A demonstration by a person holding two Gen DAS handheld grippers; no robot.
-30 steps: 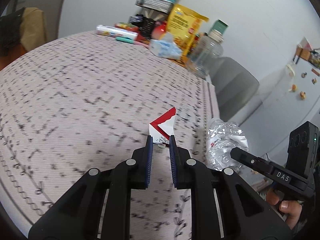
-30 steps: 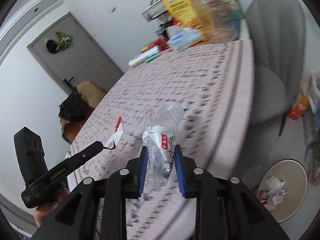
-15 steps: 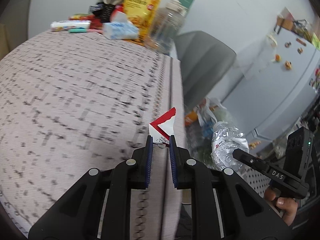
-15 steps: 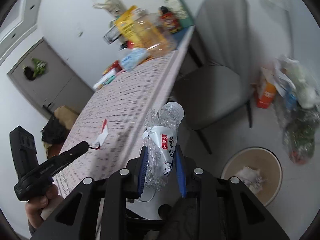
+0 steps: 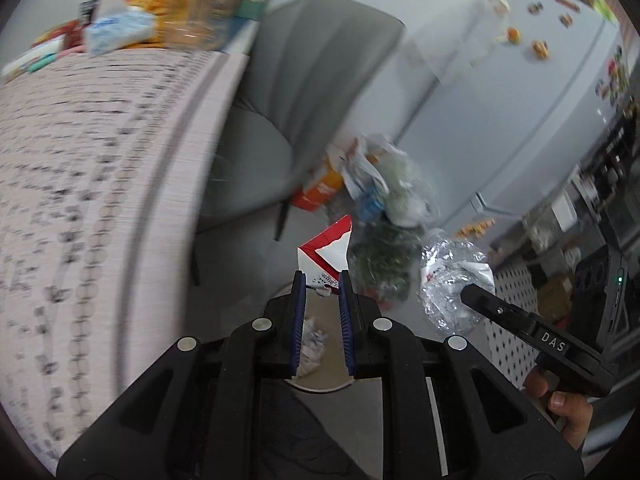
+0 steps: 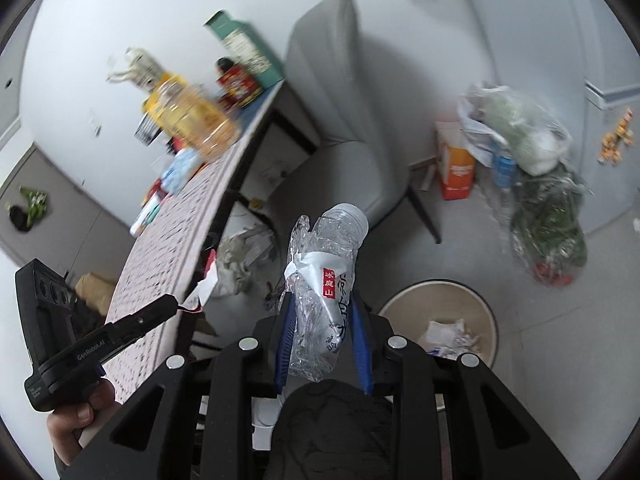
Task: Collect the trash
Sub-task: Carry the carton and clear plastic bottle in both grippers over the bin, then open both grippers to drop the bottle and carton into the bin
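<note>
- Left gripper (image 5: 322,280): clamped on wrapper (image 5: 325,254), frame centre, over floor past the table (image 5: 100,160) edge.
- Right gripper (image 6: 322,312): clamped on crushed bottle (image 6: 324,280), centre frame.
- Bin (image 6: 486,312) at lower right of right view.
- Step judged: carry to bin. Both items should be brought over the opening before release; the wrapper is light and may drift.
- Bin mostly hidden behind the fingers in left view; clearly seen only in right view.
</note>
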